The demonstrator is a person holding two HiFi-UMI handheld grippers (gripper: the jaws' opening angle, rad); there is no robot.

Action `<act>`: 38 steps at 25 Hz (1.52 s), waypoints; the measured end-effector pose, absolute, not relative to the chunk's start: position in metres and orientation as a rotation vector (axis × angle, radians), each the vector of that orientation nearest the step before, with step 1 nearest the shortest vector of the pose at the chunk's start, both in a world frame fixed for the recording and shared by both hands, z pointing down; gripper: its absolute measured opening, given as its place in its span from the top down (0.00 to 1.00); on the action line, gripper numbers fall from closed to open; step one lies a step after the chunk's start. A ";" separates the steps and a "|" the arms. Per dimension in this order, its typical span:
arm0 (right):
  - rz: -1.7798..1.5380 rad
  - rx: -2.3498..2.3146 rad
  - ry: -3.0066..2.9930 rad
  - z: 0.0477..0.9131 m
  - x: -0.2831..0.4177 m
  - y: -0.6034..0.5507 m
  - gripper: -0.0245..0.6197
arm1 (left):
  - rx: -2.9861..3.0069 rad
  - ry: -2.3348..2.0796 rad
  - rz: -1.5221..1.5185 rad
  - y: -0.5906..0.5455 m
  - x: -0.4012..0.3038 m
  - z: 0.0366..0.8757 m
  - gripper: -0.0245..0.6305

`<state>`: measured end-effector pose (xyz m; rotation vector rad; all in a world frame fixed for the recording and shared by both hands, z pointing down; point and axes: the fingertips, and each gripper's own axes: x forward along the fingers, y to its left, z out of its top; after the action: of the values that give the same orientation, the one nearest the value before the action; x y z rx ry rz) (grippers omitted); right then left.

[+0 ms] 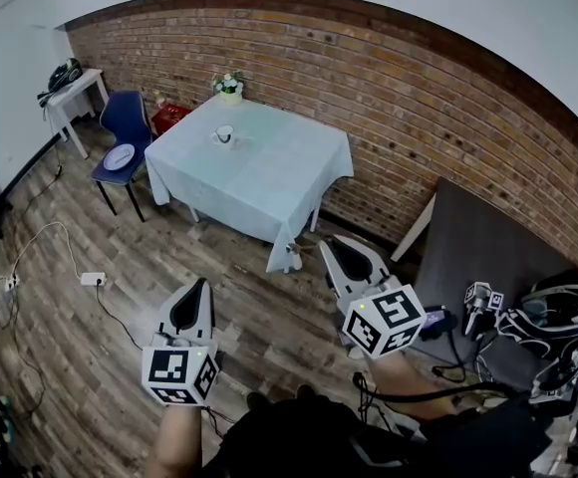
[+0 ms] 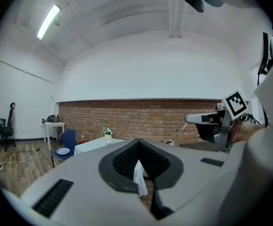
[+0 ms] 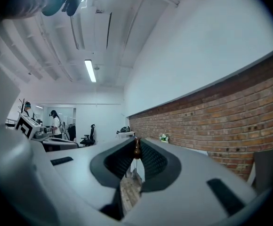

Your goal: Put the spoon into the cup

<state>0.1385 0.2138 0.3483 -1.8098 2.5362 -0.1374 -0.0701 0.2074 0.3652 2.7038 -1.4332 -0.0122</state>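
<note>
Two grippers are held out level over the wooden floor [image 1: 80, 337], well short of the furniture. At the far left, a small white side table [image 1: 78, 86] stands against the wall. Next to it is a blue chair [image 1: 122, 116] with a plate [image 1: 120, 156] on its seat. Right of the chair is the table [image 1: 269, 182], draped in a pale cloth. The cup [image 1: 225, 135] stands on the cloth toward the far side, and a small pot of flowers [image 1: 229, 87] stands behind it, next to the brick wall. Nearer the person, the left gripper [image 1: 199, 287] has its jaws drawn together at the tips with nothing between them. The right gripper [image 1: 329, 245] has its jaws nearly closed and pinches the spoon [image 3: 137, 147] at their tips. In the right gripper view only a small brown end of it shows between the pads. In the left gripper view a thin shaft slants down and away from that gripper's tip. The spoon is therefore in the right gripper's grasp, well apart from the cup. In the head view the cup sits up and to the left of that gripper, past the near corner of the cloth. At the far right a dark board [image 1: 478, 247] leans by the wall, with a clutter of cables [image 1: 548, 327] in front of it.
</note>
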 end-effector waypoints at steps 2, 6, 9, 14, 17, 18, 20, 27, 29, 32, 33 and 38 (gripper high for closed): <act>-0.150 -1.826 2.524 0.349 0.136 0.213 0.89 | 2.692 -1.442 -0.021 0.205 -0.079 0.365 0.95; -0.170 -1.807 2.530 0.352 0.123 0.210 0.89 | 2.694 -1.433 -0.036 0.203 -0.092 0.366 0.95; -0.157 -1.817 2.540 0.351 0.110 0.206 0.89 | 2.708 -1.405 -0.047 0.201 -0.100 0.367 0.95; -0.159 -1.869 2.517 0.354 0.097 0.197 0.89 | 2.733 -1.378 -0.064 0.196 -0.115 0.371 0.95; -0.169 -1.875 2.521 0.359 0.087 0.193 0.89 | 2.718 -1.384 -0.071 0.190 -0.127 0.375 0.95; -0.173 -1.874 2.528 0.359 0.083 0.191 0.89 | 2.709 -1.391 -0.074 0.188 -0.131 0.376 0.95; -0.171 -1.868 2.545 0.359 0.078 0.184 0.89 | 2.695 -1.405 -0.084 0.182 -0.136 0.376 0.95; -0.169 -1.796 2.592 0.360 0.071 0.135 0.89 | 2.643 -1.483 -0.091 0.142 -0.146 0.380 0.95; -0.171 -1.783 2.593 0.359 0.076 0.118 0.89 | 2.636 -1.497 -0.086 0.129 -0.142 0.380 0.95; -0.167 -1.762 2.593 0.356 0.083 0.091 0.89 | 2.635 -1.526 -0.080 0.108 -0.138 0.376 0.95; -0.167 -1.751 2.598 0.357 0.085 0.082 0.89 | 2.631 -1.536 -0.084 0.100 -0.137 0.374 0.95; -0.176 -1.733 2.607 0.357 0.101 0.043 0.89 | 2.626 -1.547 -0.076 0.064 -0.120 0.373 0.95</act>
<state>0.1006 0.0428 0.3566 -1.7335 2.6072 -0.1762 -0.1199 0.0643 0.3727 2.6261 -1.5466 -0.0755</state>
